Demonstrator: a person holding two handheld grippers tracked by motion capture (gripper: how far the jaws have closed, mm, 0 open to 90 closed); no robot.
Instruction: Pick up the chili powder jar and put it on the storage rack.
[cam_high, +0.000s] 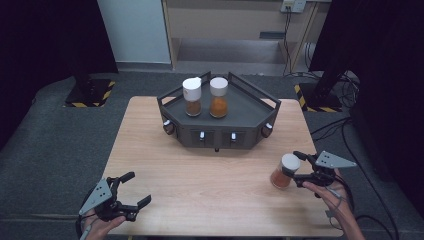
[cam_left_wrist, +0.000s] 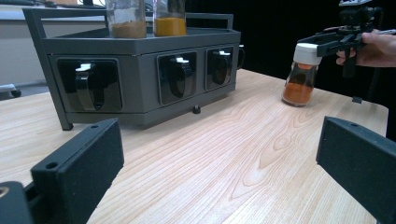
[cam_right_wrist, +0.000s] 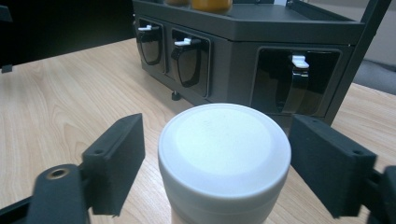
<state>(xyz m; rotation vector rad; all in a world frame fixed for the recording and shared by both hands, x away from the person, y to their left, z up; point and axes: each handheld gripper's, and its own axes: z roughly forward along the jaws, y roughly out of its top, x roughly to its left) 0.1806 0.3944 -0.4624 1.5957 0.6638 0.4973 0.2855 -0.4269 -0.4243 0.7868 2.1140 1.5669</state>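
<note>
Count: 3 spice jars total, all white-capped. 2 on rack (cam_high: 250, 107) top, far centre: brown-fill jar (cam_high: 192, 97) on left, orange-fill jar (cam_high: 218, 97) on right. 1 loose jar (cam_high: 285, 171) near right on table (cam_high: 200, 180), between my right jaws. 1 rack, 4 front slots visible. 2 grippers: my left (cam_high: 131, 189), my right (cam_high: 300, 167).

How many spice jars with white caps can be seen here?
3. Two spice jars stand side by side on top of the dark rack; one jar stands on the table between the right gripper's jaws.
</note>
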